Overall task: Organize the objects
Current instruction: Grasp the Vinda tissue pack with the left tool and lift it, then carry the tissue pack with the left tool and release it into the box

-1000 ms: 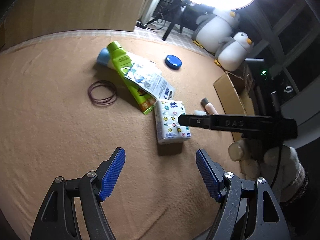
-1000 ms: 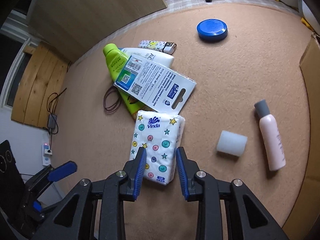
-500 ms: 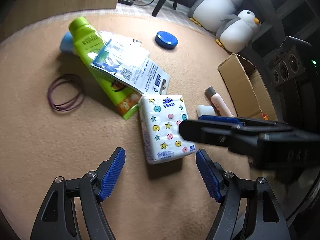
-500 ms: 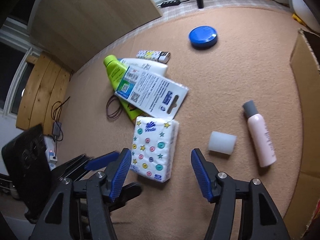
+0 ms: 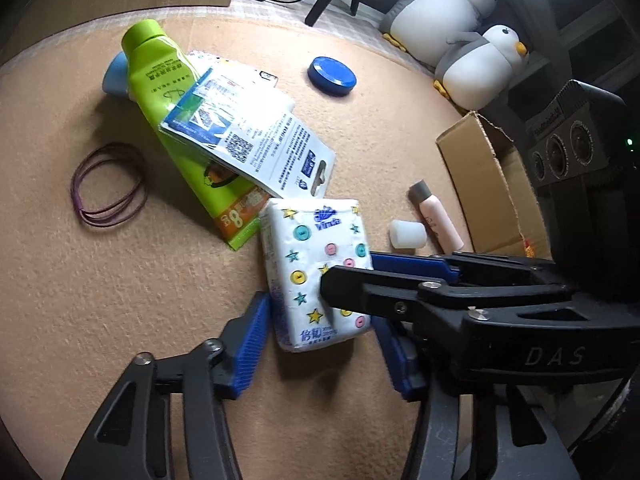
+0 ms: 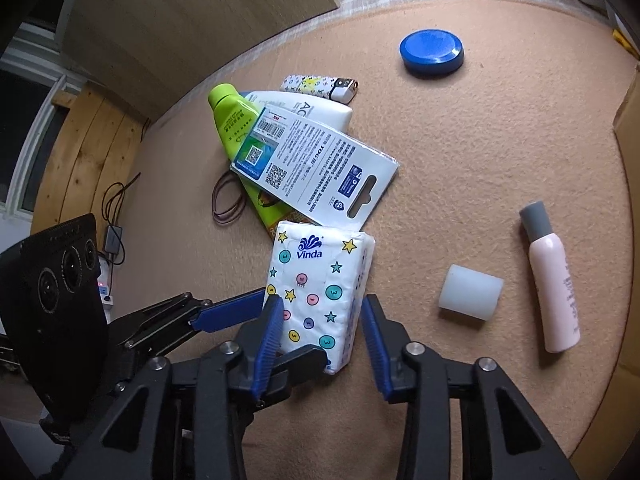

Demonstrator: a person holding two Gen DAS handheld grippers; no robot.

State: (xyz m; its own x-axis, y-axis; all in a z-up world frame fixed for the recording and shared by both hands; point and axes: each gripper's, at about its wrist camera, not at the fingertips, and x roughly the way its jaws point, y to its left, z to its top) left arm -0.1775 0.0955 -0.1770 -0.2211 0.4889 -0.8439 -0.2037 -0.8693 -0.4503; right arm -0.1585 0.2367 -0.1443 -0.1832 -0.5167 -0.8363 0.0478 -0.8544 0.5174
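A white tissue pack printed with buttons and stars lies on the tan carpet. My left gripper straddles its near end with the jaws closing, and the left pad touches the pack's side. My right gripper straddles the pack a little further along, its jaws also closing. Its left pad overlaps the pack's left edge, and its right pad sits a sliver off the right edge. Each gripper crosses into the other's view.
Beyond the pack lie a green tube, a white printed card, a lighter and a blue lid. To its right are a white cap, a pink bottle and a cardboard box. Rubber bands lie left.
My left gripper came forward and down onto the pack and its jaws narrowed around it. My right gripper's jaws widened, then narrowed around the pack.
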